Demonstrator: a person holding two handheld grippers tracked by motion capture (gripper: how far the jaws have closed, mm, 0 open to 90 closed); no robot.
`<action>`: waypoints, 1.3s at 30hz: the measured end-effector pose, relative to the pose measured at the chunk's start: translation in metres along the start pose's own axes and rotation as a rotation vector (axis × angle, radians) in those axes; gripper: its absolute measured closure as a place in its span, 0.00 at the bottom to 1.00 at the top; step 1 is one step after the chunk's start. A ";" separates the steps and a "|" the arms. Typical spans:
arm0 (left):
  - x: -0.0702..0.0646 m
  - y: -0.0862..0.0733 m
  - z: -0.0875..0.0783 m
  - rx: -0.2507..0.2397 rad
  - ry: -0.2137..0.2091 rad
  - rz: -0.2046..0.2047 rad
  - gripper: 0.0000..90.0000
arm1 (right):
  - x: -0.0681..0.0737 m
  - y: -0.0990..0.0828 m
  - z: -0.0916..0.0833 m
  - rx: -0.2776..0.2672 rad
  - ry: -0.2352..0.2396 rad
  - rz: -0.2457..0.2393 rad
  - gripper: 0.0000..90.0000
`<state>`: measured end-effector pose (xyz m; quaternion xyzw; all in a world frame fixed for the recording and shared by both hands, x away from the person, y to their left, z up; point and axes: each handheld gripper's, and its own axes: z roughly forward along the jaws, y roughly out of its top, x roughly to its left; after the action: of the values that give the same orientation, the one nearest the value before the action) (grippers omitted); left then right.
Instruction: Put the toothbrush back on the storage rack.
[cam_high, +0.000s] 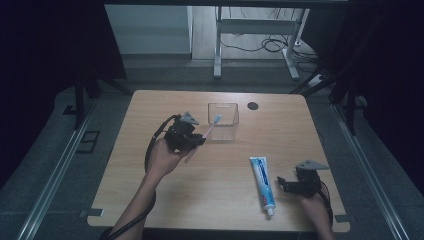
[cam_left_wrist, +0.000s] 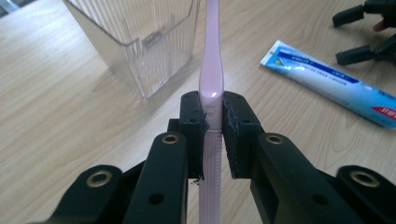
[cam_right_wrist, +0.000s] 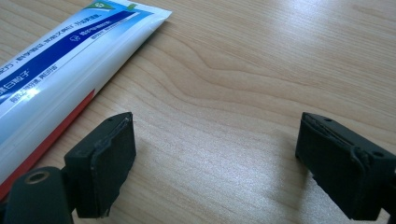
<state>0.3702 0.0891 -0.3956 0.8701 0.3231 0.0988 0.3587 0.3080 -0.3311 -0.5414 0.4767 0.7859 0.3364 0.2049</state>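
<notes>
Toothbrush (cam_high: 203, 136) first, since it sits furthest left of what I am working with: it is a pink one, clamped in my left gripper (cam_high: 197, 141) above the table (cam_high: 150, 200), with the pads pressed together on its handle just where the ribbed grip gives way to the smooth neck. I judge it light and fairly stiff, with a little spring toward the thin neck, and the glossy plastic looks slippery, so the ribbed part of the handle is the better place to hold it. Its long axis runs diagonally in the high view, the tail of the handle pointing down toward me and to the left, the bristle head (cam_high: 217, 118) up and away to the right, at the near rim of the clear cup (cam_high: 223, 121). In the left gripper view the neck rises straight ahead beside the cup's ribbed wall. Further right lies the toothpaste tube (cam_high: 262, 185), flat on the wood, cap toward me; soft and easily dented, I would guess. At the far right my right gripper (cam_high: 283, 184) rests low by the tube, its jaws standing wide apart with nothing between them, only bare wood.
</notes>
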 end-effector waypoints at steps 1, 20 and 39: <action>0.000 0.002 0.000 -0.003 0.003 0.003 0.88 | 0.000 0.000 0.000 0.000 0.000 0.000 0.13; 0.014 0.031 0.007 -0.079 -0.013 -0.009 0.88 | 0.000 0.000 0.000 0.000 0.000 0.000 0.13; 0.029 0.057 0.026 -0.164 0.019 -0.016 0.88 | 0.000 0.000 0.000 0.000 0.003 0.001 0.13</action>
<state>0.4312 0.0626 -0.3770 0.8342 0.3245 0.1303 0.4265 0.3080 -0.3312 -0.5414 0.4764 0.7861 0.3371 0.2036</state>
